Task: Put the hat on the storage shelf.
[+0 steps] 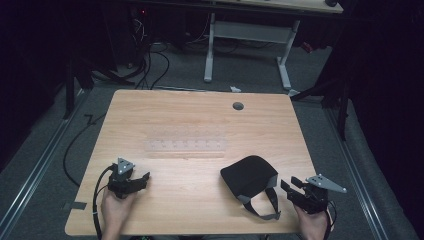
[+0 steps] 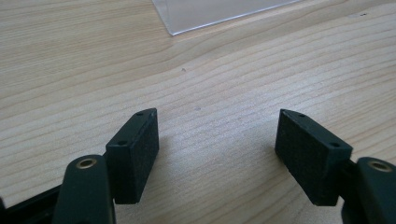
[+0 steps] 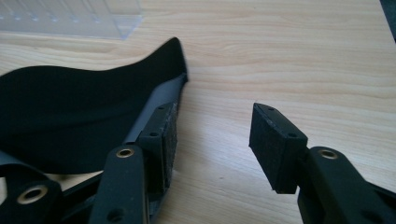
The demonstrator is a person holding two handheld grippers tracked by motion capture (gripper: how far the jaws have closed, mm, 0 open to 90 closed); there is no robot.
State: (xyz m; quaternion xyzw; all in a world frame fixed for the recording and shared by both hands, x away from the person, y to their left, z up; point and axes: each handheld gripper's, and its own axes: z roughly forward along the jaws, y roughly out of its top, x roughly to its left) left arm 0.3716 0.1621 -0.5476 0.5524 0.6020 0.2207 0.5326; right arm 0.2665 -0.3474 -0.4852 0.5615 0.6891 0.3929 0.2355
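- Two grippers sit near the front edge of the wooden table (image 1: 200, 120), each held in one of the person's hands, which come in from the bottom of the high view.
- We see the left gripper (image 1: 145, 176) at the front left corner, its fingers (image 2: 133, 154) spread apart with nothing between them, just bare wood below.
- We see the right gripper (image 1: 289, 185) at the front right, pointing toward the middle of the table; its fingers (image 3: 275, 144) are also parted and grasp nothing.
- A black eye mask (image 1: 248, 175) lies flat on the table, right of centre and near the front, just beside the right gripper.
- The mask's grey strap (image 1: 272, 202) loops out from it toward the front edge, close to the right gripper.
- In the right gripper view the mask (image 3: 70, 112) lies at the left, its edge just beside the left finger; we cannot tell whether that finger touches the cloth, and the gap between the two fingers shows only wood.
- A clear plastic tray (image 1: 186, 145) rests near the middle of the table, beyond both grippers and well apart from the mask.
- One corner of that tray (image 2: 210, 11) shows at the top of the left gripper view, ahead of the open fingers.
- A small grey round cap (image 1: 238, 106) sits in the table toward its far edge.
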